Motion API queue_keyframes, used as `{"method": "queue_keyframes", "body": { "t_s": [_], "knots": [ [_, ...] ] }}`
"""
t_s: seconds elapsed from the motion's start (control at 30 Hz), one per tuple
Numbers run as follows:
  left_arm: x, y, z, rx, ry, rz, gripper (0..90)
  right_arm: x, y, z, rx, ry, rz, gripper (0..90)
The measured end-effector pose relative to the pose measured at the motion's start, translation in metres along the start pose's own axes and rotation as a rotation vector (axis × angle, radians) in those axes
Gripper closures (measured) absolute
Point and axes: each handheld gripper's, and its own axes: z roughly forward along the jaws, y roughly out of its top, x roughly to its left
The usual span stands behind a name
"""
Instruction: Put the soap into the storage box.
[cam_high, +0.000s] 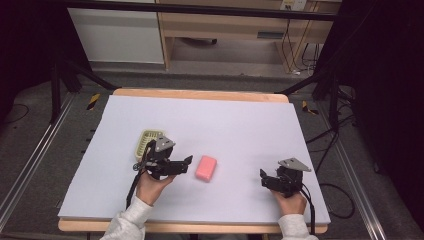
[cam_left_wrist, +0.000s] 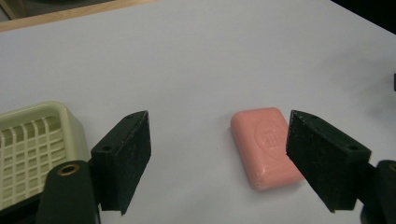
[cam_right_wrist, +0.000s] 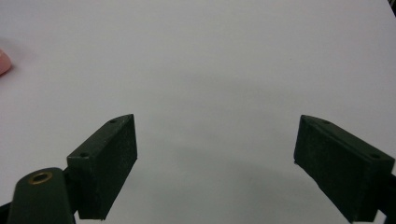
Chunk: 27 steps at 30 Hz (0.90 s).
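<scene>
Left tongs agape — pink soap flat, lengthwise ahead.

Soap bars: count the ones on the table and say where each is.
1. The soap lies flat mid-table on the white sheet, just ahead of the open left tongs, apart from the dish. None shows in the dish.

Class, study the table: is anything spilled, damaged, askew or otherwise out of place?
Nothing is spilled or damaged. The one oddity: the pink soap bar lies bare on the white table cover, apart from its empty slatted soap dish. The left gripper faces it, jaws open.
</scene>
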Motion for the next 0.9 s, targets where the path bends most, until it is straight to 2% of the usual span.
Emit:
{"method": "queue_keyframes", "body": {
  "t_s": [0.4, 0.9],
  "knots": [
    [-0.016, 0.004, 0.018, 0.044, -0.008, 0.039, 21.0, 0.000, 0.000, 0.000, -0.002, 0.002, 0.000, 13.5],
    [-0.027, 0.005, 0.037, 0.079, -0.028, 0.049, 20.7, -0.001, 0.000, 0.000, -0.004, 0.002, 0.002, 13.5]
  ]
}}
